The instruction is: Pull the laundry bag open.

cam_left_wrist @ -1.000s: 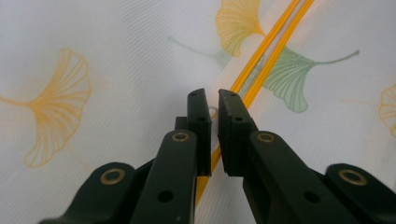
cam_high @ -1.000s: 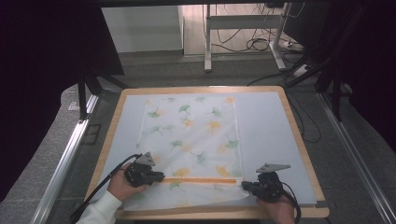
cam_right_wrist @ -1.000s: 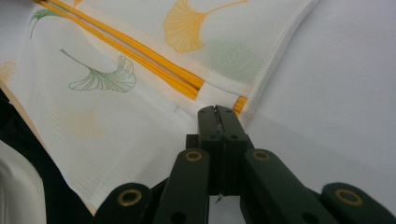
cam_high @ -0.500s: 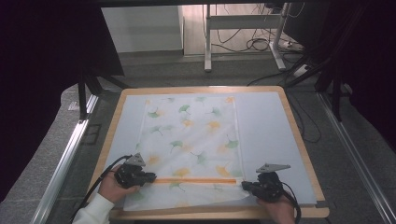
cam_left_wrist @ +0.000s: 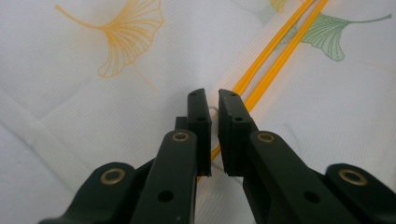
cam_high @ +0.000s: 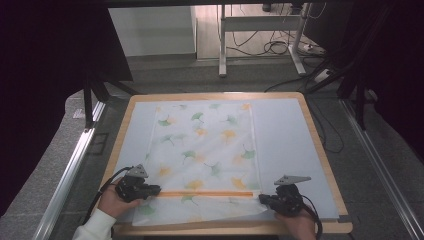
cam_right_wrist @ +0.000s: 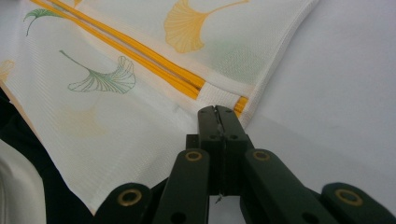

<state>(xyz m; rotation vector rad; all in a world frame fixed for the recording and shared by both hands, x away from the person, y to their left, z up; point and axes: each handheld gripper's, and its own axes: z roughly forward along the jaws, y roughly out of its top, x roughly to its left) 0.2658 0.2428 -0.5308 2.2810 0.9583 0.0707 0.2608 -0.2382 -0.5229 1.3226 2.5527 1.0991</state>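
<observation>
While your L gripper [cam_high: 150, 190] sits at the cloth's [cam_high: 205, 150] near-left edge, its jaws are clenched, w/ just a thin slit between the pads in the left gripper view. A bit of white hem shows between the tips there, so it looks pinched, tho I can't be sure. Your R gripper [cam_high: 267, 200] is at the near-right corner, jaws clamped tight on the cloth's edge right by the orange stripe [cam_right_wrist: 140, 51]. That cloth, white w/ green and orange ginkgo leaves, lies flat on the pale mat [cam_high: 285, 135] mid-surface, long side running away from you. Its stripe [cam_high: 200, 193] runs straight between both grippers. Near edge is folded over, close to the wooden rim [cam_high: 320, 145] on your side.
</observation>
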